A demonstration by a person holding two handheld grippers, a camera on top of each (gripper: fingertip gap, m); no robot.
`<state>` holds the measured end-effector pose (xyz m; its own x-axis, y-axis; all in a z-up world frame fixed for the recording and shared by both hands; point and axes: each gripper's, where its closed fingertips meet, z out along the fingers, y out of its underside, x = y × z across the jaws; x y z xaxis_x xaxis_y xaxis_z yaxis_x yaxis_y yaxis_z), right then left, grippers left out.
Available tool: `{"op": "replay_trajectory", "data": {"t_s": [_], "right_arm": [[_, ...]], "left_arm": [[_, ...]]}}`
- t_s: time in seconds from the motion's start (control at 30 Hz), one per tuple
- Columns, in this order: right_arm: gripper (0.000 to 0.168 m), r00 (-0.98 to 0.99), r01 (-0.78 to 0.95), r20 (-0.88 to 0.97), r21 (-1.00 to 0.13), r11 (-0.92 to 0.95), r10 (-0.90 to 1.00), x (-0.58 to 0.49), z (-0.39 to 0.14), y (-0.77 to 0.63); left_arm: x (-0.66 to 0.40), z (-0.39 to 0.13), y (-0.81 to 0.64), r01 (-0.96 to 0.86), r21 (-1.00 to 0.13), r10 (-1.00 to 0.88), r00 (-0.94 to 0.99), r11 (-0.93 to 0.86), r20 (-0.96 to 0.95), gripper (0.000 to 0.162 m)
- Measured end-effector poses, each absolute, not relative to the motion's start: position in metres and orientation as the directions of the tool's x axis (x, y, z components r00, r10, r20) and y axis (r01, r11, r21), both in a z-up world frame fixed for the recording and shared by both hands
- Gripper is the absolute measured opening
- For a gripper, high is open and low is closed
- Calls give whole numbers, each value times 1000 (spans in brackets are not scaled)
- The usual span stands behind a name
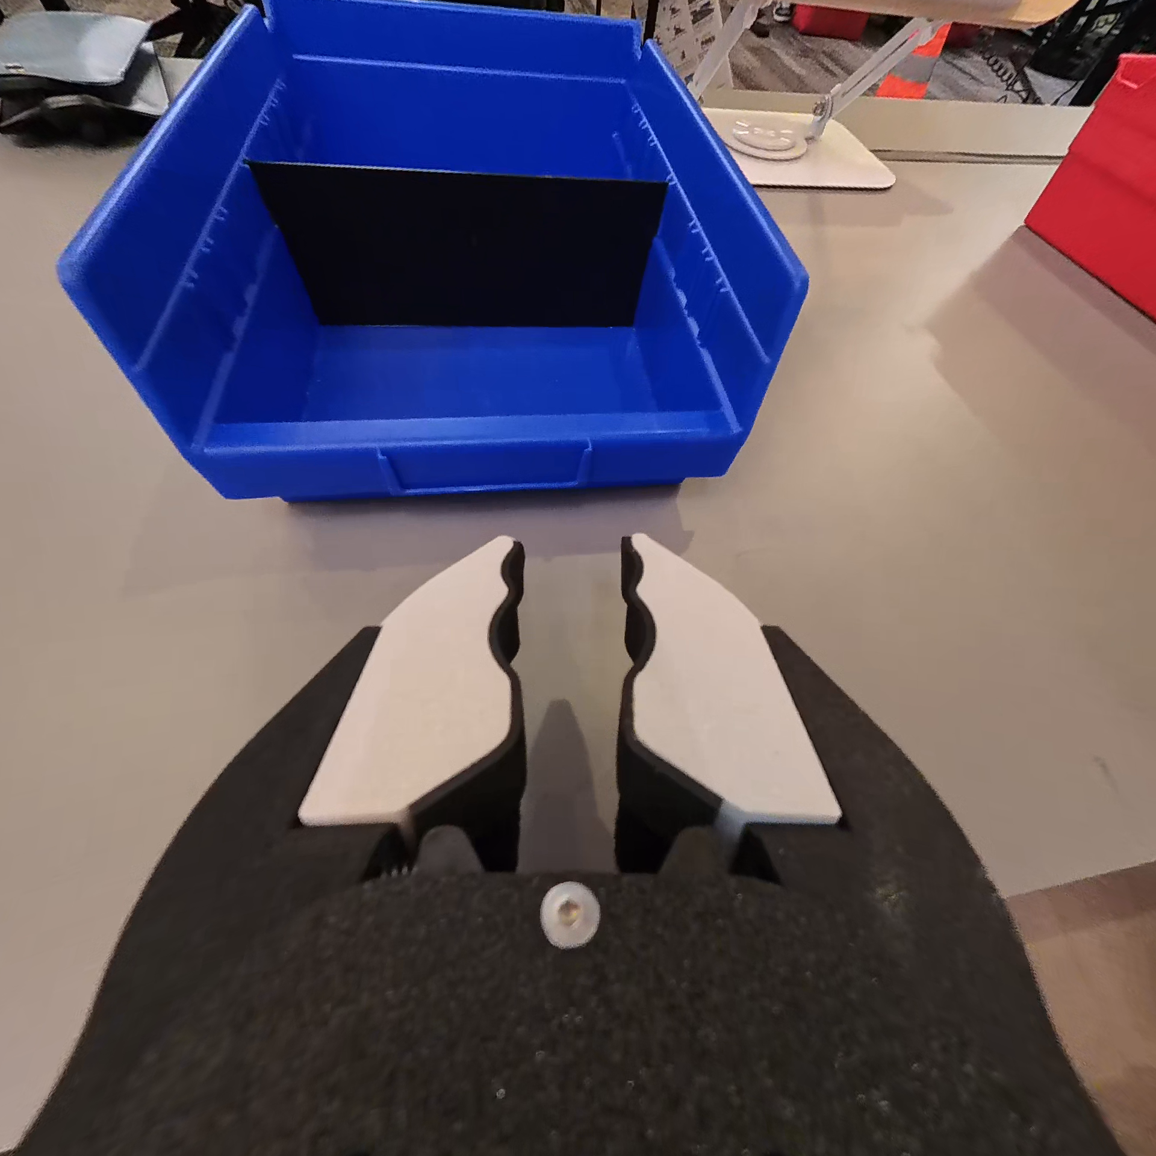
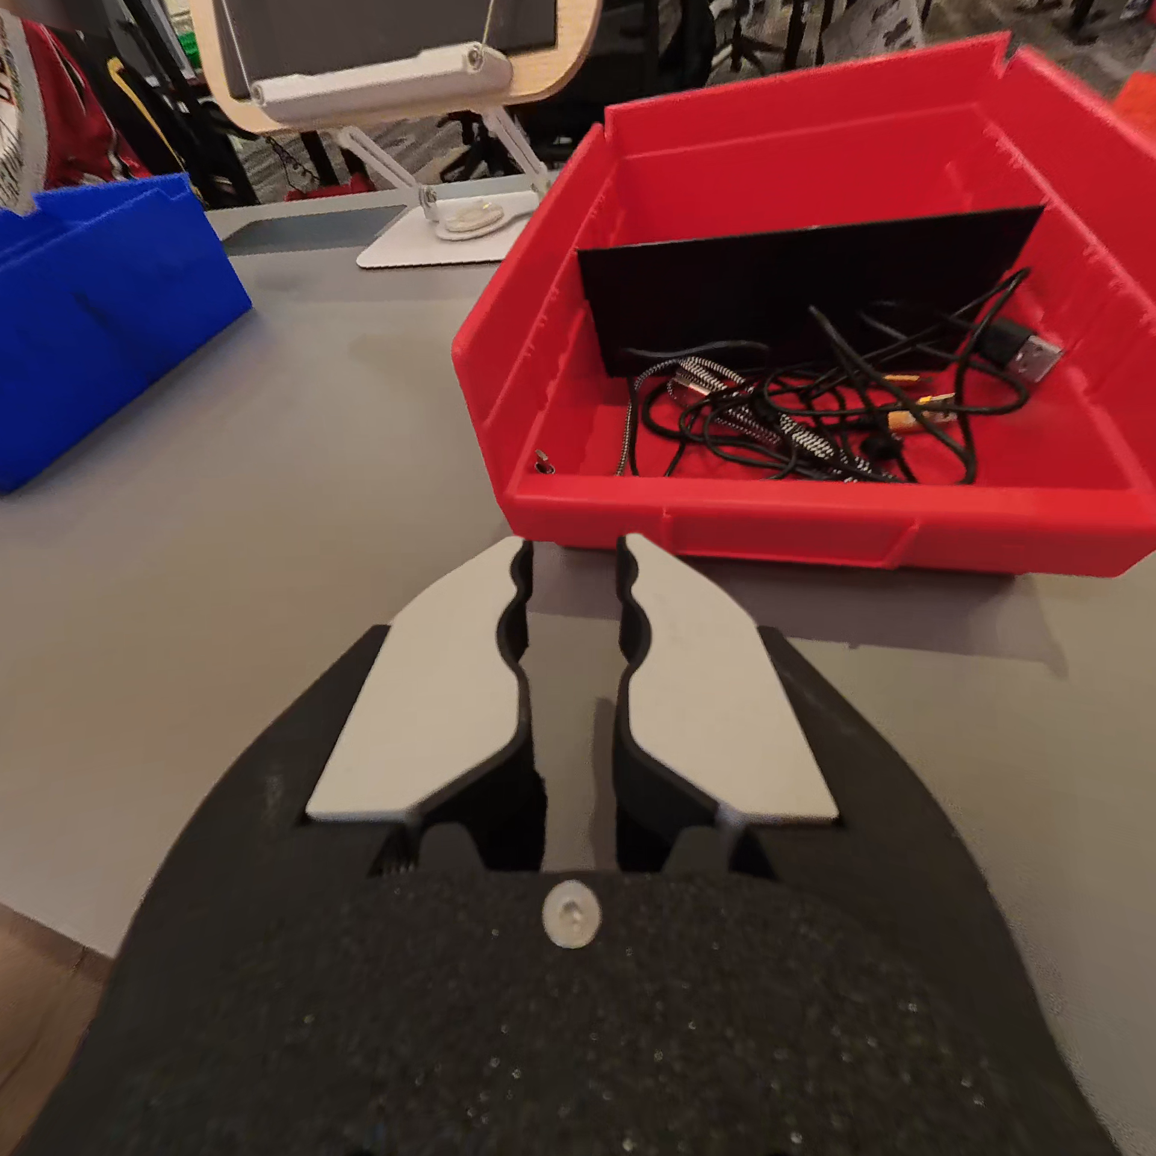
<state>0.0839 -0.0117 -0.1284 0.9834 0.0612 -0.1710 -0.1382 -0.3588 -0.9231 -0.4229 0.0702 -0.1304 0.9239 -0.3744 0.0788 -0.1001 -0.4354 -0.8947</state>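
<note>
Left tongs (image 1: 572,547) and right tongs (image 2: 574,544) both slightly apart, empty, above grey table (image 1: 876,500).

Glossy plastic blue bin (image 1: 438,456), matt grey table (image 1: 876,563).

A grey desk (image 1: 876,563) with a smooth matte top carries everything. Directly on it stands a blue bin (image 1: 438,463), its low front wall facing the left wrist view. Well apart to its right stands a red bin (image 2: 813,532), also flat on the desk. Behind and between the two bins rests the pale flat base plate of a white stand (image 2: 413,244). At the far left edge in the left wrist view lies a dark grey bag (image 1: 69,69).
</note>
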Motion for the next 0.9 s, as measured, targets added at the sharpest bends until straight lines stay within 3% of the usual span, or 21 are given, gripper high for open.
{"op": "replay_trajectory", "data": {"t_s": [0.17,0.57,0.7,0.9], "right_arm": [[24,974,-192,-221,-914,-357,42,90,-128,-14],[26,986,-139,-163,-924,-358,38,88,-127,-12],[37,994,40,1,-930,-366,106,69,-128,-5],[51,975,93,4,-916,-391,221,9,-128,29]], "left_arm": [[-421,-133,70,-106,-890,-382,921,-443,80,29],[-412,-138,64,-110,-878,-418,902,-466,109,29],[-400,-140,58,-121,-870,-457,880,-478,129,29],[-372,-142,49,-181,-870,-541,834,-458,111,29]]}}
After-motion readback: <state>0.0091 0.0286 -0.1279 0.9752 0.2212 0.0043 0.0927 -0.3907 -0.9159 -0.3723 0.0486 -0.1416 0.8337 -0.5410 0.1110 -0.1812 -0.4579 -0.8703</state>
